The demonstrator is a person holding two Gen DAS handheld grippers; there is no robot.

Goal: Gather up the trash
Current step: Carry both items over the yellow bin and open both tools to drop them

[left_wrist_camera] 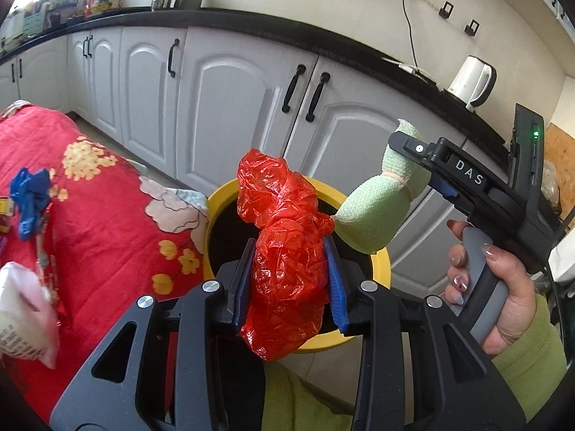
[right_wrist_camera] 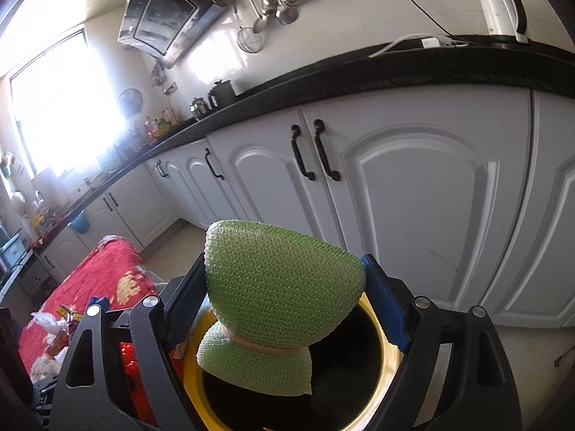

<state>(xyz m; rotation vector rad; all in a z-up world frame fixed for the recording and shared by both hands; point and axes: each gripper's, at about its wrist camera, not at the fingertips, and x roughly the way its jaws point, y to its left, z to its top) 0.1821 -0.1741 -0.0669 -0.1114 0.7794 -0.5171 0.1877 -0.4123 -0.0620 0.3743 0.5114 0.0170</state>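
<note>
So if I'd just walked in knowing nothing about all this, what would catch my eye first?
Probably the crumpled red plastic bag, pinched in the left gripper right above a yellow-rimmed bin on the floor. Next to it, the right gripper holds a pale green foam net over the same bin. To the left lies a bright red flowered cloth strewn with more litter.

the plastic bag (left_wrist_camera: 284,248) sits between the left gripper (left_wrist_camera: 291,280) fingers, above the bin (left_wrist_camera: 381,262) opening. just right of it the foam net sleeve (left_wrist_camera: 373,212) hangs in the right gripper (right_wrist_camera: 284,309), also over the bin. the covered table (left_wrist_camera: 107,215) stands left of the bin, the cabinets (left_wrist_camera: 230,107) behind.
</note>
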